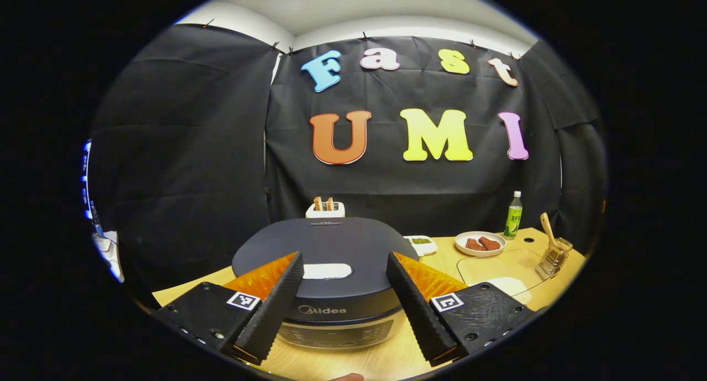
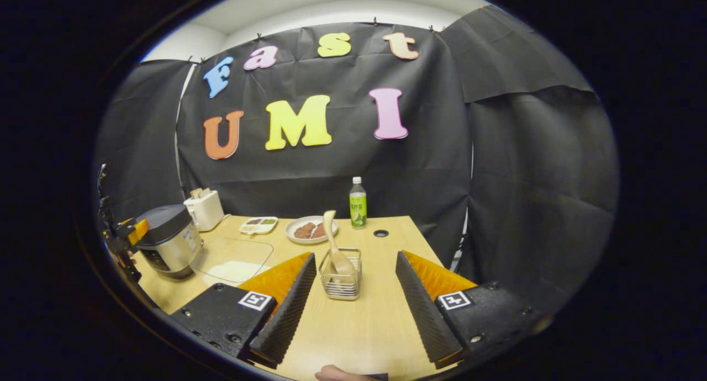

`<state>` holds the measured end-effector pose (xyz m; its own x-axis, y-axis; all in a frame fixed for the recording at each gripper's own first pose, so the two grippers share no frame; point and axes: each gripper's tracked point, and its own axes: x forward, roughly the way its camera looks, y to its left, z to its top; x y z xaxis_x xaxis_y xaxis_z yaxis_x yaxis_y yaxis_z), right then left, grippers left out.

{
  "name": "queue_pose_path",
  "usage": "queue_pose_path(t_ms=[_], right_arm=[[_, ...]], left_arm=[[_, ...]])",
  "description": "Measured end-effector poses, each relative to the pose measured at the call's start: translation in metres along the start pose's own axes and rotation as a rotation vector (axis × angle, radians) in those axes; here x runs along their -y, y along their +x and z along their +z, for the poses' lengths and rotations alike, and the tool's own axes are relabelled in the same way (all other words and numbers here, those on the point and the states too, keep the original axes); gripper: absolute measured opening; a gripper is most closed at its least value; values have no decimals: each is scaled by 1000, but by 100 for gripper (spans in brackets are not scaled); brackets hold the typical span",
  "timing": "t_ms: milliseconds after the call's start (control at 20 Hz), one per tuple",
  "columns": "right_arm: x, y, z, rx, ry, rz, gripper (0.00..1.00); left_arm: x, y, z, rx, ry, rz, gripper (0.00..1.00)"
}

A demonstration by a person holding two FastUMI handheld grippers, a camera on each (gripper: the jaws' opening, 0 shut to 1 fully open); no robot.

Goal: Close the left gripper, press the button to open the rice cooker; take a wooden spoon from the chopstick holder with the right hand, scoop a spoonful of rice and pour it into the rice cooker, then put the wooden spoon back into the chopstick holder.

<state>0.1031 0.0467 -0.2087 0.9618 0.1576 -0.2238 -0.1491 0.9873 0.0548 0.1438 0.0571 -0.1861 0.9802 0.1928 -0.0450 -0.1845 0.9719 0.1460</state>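
Pale wood forms the table (image 1: pixel 381 359), and in the left gripper view the rice cooker (image 1: pixel 323 270) is seen standing on it directly ahead, its dark lid shut and its light oblong button (image 1: pixel 327 271) lying between the two fingers of the left claw (image 1: pixel 345 262), which are held wide apart above the lid with nothing gripped. A white toaster (image 1: pixel 325 208) is seen behind the cooker at the table's far edge. Toward the far right corner, a white plate (image 1: pixel 479 244) with brown pieces and a green bottle (image 1: pixel 513 215) are placed side by side, and the wire chopstick holder (image 1: pixel 553 257) is set near the right edge with the wooden spoon (image 1: pixel 547 225) standing tilted in it. In the right gripper view, the right claw (image 2: pixel 356 262) is likewise held open and empty, and the chopstick holder (image 2: pixel 341 281) is framed between its fingers, just ahead of them, with the wooden spoon (image 2: pixel 333 240) leaning inside. A clear tray holding white rice (image 2: pixel 235 270) is laid between the holder and the rice cooker (image 2: pixel 165 240), which stands at the table's left edge. The left claw (image 2: pixel 124 234) is glimpsed beside the cooker.
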Motion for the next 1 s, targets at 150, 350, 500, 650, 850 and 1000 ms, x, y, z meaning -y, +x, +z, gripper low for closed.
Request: queue_pose_path(t_ms=[150, 350, 500, 650, 850, 1000], right_arm=[[6, -2, 3, 4, -5, -20, 94], [7, -9, 14, 17, -8, -23, 95], [6, -19, 24, 43, -21, -27, 94], [9, -28, 31, 57, -16, -33, 93], [14, -43, 44, 84, -5, -48, 94], [12, -53, 55, 108, 1, -46, 95]], left_arm=[[-6, -1, 2, -54, -31, 28, 95], [-6, -15, 17, -82, -40, 56, 94], [2, -26, 41, -55, -77, 33, 94], [16, -41, 69, -34, -99, -1, 94], [25, -70, 114, 59, -67, -22, 94], [42, -95, 141, 121, -63, -67, 93]])
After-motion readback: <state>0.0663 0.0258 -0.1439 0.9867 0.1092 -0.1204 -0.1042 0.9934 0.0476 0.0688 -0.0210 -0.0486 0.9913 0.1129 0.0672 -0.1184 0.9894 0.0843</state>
